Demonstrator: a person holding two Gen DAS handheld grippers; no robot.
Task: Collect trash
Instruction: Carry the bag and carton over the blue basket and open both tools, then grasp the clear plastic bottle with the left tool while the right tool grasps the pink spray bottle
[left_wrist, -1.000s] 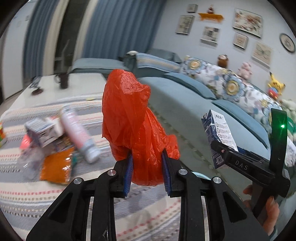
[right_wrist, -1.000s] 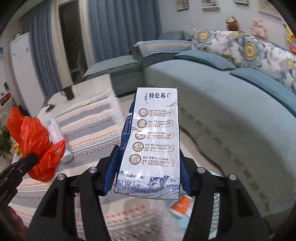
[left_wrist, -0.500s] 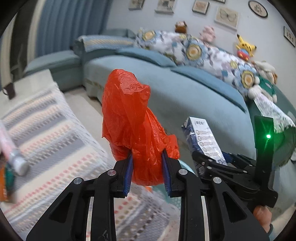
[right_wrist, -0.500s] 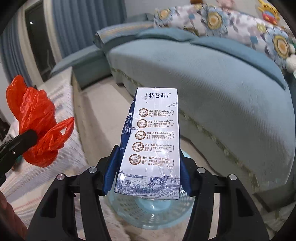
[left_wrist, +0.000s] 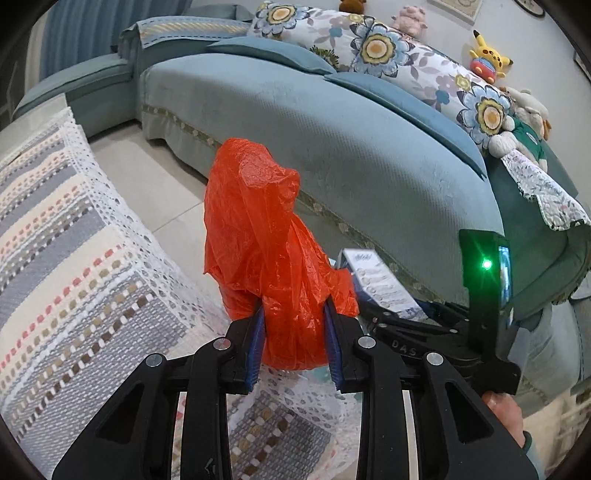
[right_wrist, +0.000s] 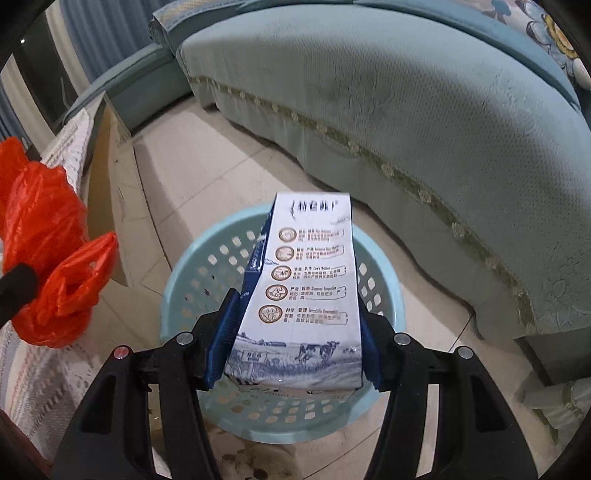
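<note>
Orange plastic filled the left wrist view: a crumpled bag (left_wrist: 266, 266) was clamped between the pads of the left claw (left_wrist: 295, 347), above the striped cloth (left_wrist: 74, 236) and before the sofa (left_wrist: 351, 129).

Only in the right wrist view was the pale blue basket (right_wrist: 177, 295) seen; the milk carton (right_wrist: 306, 295) was gripped by the right claw (right_wrist: 295, 350) directly above its open mouth.

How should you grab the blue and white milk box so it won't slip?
Grip the milk carton low down, across its two narrow sides, coming from its bottom end. Those sides are flat and parallel, so pads sit flush; the right gripper holds it this way above the basket.
</note>
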